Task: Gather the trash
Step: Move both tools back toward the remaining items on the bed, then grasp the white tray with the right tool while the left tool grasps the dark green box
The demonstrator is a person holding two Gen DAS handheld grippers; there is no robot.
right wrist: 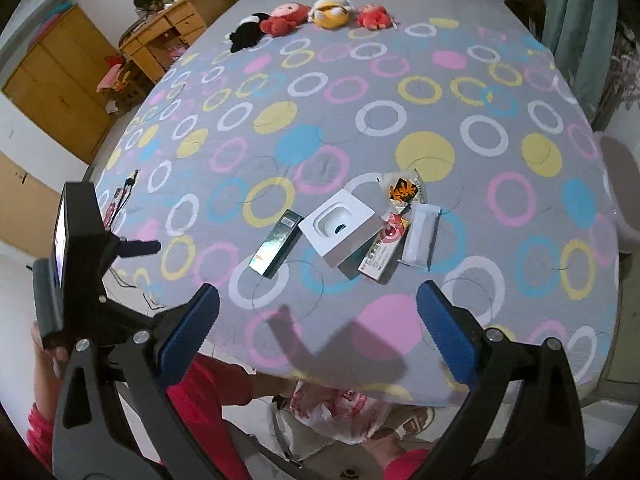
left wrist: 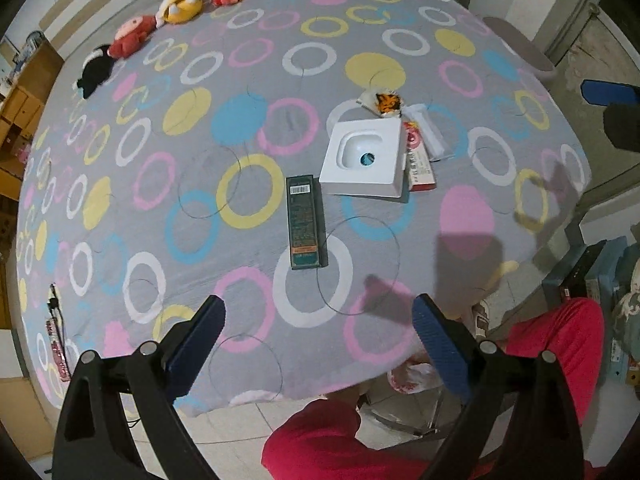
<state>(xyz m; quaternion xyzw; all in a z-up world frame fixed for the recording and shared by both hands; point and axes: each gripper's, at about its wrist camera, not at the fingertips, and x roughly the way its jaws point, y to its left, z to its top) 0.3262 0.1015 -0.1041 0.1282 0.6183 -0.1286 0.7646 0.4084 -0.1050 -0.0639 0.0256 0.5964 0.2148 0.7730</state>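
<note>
On the ringed bed [left wrist: 120, 184], near its front edge, a light, stiff dark green box [left wrist: 305, 222] could be pinched across its narrow sides by the left claw [left wrist: 319, 322] or right claw [right wrist: 318, 310], both held apart and empty.

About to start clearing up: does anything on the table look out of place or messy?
Yes. A loose cluster of packaging lies mid-table: a dark green box, a white molded tray overlapping a red-and-white carton, a clear wrapper and an orange snack packet, each at a different angle.
</note>
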